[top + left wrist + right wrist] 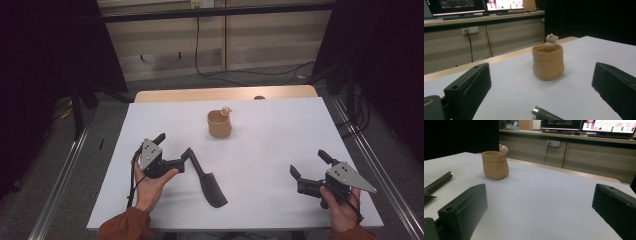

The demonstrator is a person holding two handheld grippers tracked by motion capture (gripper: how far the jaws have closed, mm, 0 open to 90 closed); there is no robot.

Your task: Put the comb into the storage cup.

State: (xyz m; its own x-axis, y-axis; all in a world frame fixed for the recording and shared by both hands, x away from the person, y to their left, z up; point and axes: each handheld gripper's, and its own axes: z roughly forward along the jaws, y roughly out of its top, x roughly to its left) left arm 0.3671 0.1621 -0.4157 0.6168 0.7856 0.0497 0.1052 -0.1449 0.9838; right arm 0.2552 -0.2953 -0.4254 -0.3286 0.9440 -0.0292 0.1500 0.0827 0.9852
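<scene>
The left gripper (174, 149) is resting with its jaws spread wide, nothing between them — the dark comb (206, 179) is lying just beside it. The right gripper (309, 165) is likewise sitting open, well apart from the tan pot (219, 124).

A dim workroom around a white-topped table

The pale wooden table with its white sheet cover (280, 150) stood on grey carpeted floor (100, 125); at twelve o'clock ran a beige panelled wall cabinet (260, 45) with a black cable (197, 45) hanging down it, and black curtains (45, 55) closed off nine and three o'clock. Lit computer monitors (609, 125) sat on the long counter, a white wall socket (470, 30) beneath.
</scene>
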